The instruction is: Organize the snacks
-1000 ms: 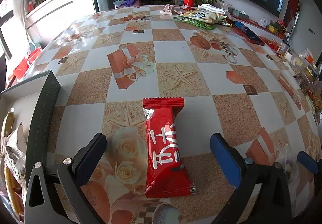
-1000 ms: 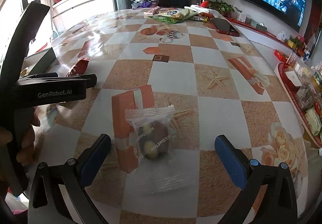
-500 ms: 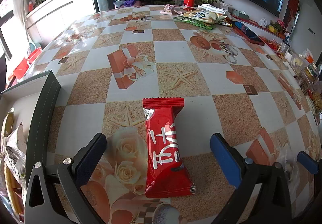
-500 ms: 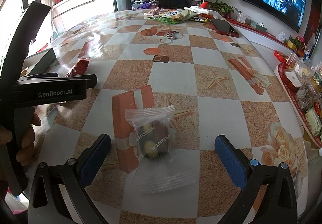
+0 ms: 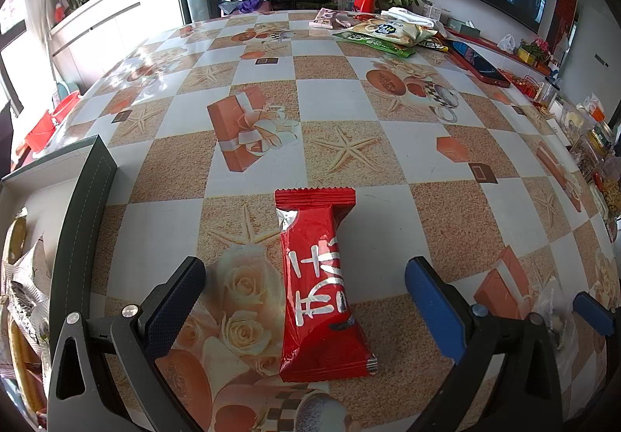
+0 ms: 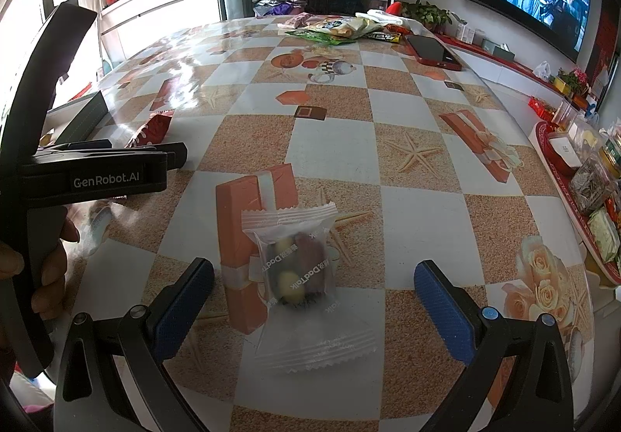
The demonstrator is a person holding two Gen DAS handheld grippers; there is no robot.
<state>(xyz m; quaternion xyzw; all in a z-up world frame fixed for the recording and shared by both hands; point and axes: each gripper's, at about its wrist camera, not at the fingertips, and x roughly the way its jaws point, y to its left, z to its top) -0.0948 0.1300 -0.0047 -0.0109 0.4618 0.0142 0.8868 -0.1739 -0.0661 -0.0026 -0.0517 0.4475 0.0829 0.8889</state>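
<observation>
The long red foil snack bar with white lettering (image 5: pixel 322 284) lies flat on the table (image 5: pixel 341 98), lengthwise between the fingers of the left gripper (image 5: pixel 304 309), which stand wide apart and touch nothing. The small clear plastic packet of dark and yellow sweets (image 6: pixel 300 273) lies likewise between the spread fingers of the right gripper (image 6: pixel 314 306), partly over a printed orange gift-box motif on the tablecloth. Neither packet is held.

Both packets appear light. The red bar looks fairly firm along its length, with a smooth foil skin that may slip; a hold across its middle, on the two long sides, seems soundest. The clear packet looks soft and crinkly, its contents loose in the middle and its crimped ends flat and limp; a hold around the bulging middle seems better than one on a sealed end, and a gentle one, since the contents may crush.

To the left of the red bar, a dark-rimmed shallow box (image 5: pixel 83 222) rests at the table edge and already holds several wrapped snacks (image 5: pixel 23 300); it is judged to be the destination. At the far end of the table lies a heap of larger green and cream snack bags (image 5: pixel 384 34), with a red-cased phone (image 5: pixel 479 65) just beside it.
</observation>
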